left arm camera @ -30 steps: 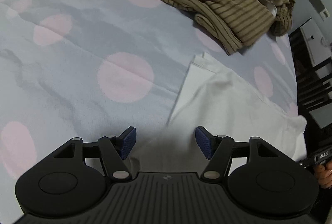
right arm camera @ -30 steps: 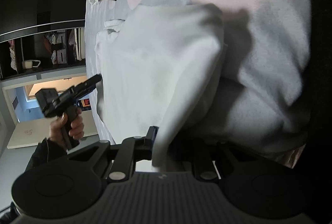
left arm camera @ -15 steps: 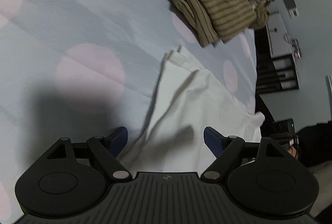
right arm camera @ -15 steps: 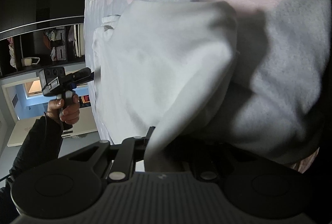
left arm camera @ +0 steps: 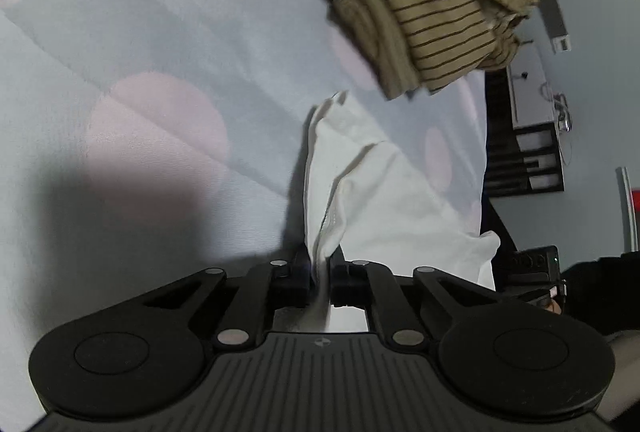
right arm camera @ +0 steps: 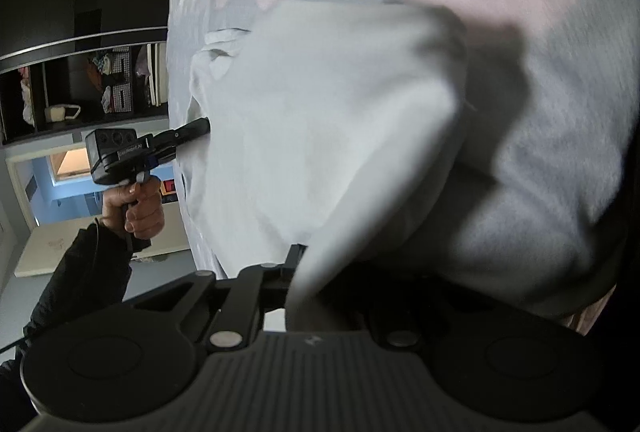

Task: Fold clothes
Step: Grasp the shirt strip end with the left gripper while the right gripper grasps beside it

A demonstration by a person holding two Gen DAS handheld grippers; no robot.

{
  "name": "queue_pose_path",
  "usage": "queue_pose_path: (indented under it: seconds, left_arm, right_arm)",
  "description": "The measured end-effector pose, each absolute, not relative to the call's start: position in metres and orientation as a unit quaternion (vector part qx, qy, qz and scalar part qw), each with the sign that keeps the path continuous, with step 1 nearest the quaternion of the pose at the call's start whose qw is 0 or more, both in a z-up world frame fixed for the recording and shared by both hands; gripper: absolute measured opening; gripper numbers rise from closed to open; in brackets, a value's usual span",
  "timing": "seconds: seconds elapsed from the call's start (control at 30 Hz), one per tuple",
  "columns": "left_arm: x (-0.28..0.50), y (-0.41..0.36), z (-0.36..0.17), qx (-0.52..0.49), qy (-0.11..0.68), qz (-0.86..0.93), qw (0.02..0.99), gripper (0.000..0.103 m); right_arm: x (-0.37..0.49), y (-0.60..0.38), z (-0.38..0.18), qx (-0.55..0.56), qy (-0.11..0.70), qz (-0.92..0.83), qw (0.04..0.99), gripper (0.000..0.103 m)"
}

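1. The white garment (left arm camera: 384, 192) lies on the bed (left arm camera: 160, 52), nearer me than the striped brown clothes (left arm camera: 420, 12) heaped beyond it.
2. My left gripper (left arm camera: 319, 278) has its fingers closed on a bunched edge of the white garment, the cloth rising in a ridge from the pinch.
3. My right gripper (right arm camera: 320, 272) has cloth of the same garment draped over it. The left finger (right arm camera: 296, 260) presses against the fold, but the other one is buried, so I judge it is gripping without seeing it fully.
4. It should handle as light, soft and limp: it sags between my two holds and creases easily. Hems and corners are the best places to grip, since a mid-panel pinch only bunches it.
5. Hidden: the garment's far outline, sleeves and neckline, so I cannot tell what kind it is. The striped brown clothes are blurred and cut off at the top.
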State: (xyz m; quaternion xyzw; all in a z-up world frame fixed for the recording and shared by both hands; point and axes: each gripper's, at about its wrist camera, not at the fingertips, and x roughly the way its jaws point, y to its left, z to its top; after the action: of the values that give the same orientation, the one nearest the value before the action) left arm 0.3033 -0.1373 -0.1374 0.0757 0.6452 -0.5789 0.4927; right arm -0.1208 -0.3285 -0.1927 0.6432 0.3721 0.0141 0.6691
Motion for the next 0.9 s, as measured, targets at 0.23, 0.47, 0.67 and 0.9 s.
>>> queue_pose_path:
  seconds: [0.23, 0.47, 0.67, 0.9]
  left_arm:
    - [0.288, -0.077, -0.1, -0.022, 0.628, -0.514, 0.585, 0.005]
    - [0.246, 0.002, -0.029, -0.096, 0.6, -0.46, 0.648, 0.005]
    - [0.172, 0.09, 0.016, -0.216, 0.577, -0.374, 0.693, 0.005]
    - [0.102, 0.124, -0.057, -0.253, 0.589, -0.273, 0.717, 0.005]
  right_arm:
    - [-0.118, -0.342, -0.175, 0.622, 0.372, 0.028, 0.688, 0.009]
    - [-0.077, -0.382, -0.124, 0.571, 0.41, 0.116, 0.702, 0.008]
    - [-0.038, -0.386, -0.063, 0.491, 0.466, 0.244, 0.694, 0.009]
    - [0.016, -0.356, -0.1, 0.392, 0.551, 0.225, 0.701, 0.011]
